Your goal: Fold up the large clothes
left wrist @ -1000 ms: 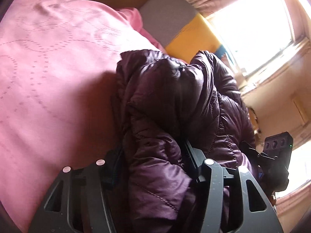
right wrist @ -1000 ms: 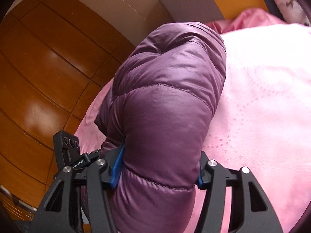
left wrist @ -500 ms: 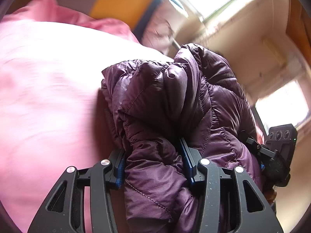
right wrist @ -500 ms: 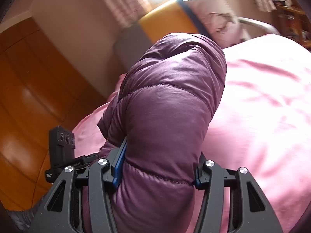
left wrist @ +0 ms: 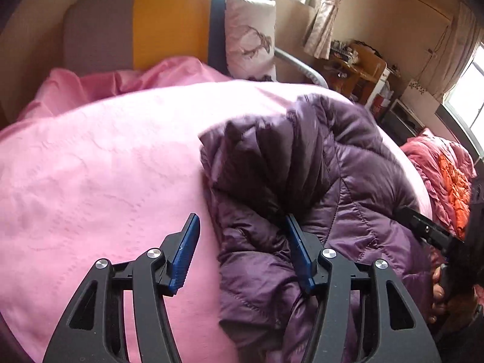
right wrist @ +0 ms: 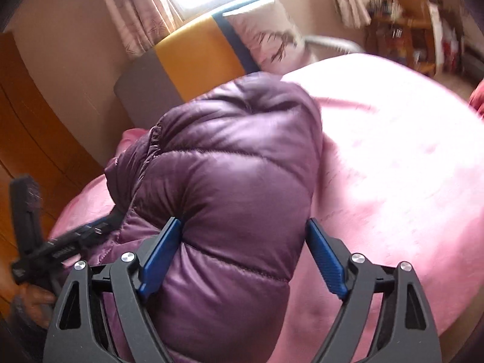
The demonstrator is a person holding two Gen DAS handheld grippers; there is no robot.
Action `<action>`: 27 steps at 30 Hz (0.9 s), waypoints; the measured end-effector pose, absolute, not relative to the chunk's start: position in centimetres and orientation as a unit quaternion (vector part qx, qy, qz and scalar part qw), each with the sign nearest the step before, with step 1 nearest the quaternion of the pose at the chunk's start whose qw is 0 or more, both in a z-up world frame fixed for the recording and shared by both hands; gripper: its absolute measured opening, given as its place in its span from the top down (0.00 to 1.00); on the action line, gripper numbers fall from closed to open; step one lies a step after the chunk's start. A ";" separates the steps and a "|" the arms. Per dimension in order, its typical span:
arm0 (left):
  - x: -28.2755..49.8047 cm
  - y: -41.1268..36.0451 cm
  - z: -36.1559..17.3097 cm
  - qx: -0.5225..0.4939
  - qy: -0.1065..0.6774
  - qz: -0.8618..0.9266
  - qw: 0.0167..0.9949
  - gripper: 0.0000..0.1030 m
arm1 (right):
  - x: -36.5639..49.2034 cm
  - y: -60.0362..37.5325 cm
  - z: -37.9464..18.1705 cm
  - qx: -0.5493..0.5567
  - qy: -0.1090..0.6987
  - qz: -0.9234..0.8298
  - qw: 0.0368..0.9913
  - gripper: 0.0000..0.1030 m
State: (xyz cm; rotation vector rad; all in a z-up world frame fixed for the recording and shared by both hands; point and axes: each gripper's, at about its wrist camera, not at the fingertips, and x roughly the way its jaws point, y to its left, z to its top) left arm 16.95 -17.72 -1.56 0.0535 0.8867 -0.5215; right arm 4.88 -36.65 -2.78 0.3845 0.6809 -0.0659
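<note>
We are looking along the left gripper (left wrist: 243, 242), whose jaws are standing spread apart: its left blue pad (left wrist: 185, 255) is hanging over the pink bedspread (left wrist: 99, 166) clear of any cloth, while the other pad is touching a fold of the purple puffer jacket (left wrist: 317, 181). The jacket is lying bunched on the bed, toward its right side in this view. Through the right wrist camera we are seeing the right gripper (right wrist: 242, 252) also spread wide; the jacket's padded bulk (right wrist: 230, 181) is bulging between its fingers, pressing the left pad, with a gap showing at the right pad. A yellow-and-grey headboard (left wrist: 169, 21) and a patterned pillow (left wrist: 251, 36) are sitting beyond.
</note>
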 end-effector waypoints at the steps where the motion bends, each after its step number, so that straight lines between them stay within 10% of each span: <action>1: 17.1 -17.4 -0.5 0.024 0.411 -0.249 0.877 0.45 | 4.9 -35.6 -2.4 0.166 0.323 -0.044 0.931 0.15; 9: 18.1 -20.7 4.2 0.024 0.377 -0.316 0.871 0.45 | 2.7 -29.3 -1.0 0.125 0.323 0.015 0.938 0.13; 27: 20.1 -19.3 -7.3 0.002 0.444 -0.276 0.853 0.45 | 4.6 -19.9 -8.0 -0.032 0.326 -0.036 0.944 0.12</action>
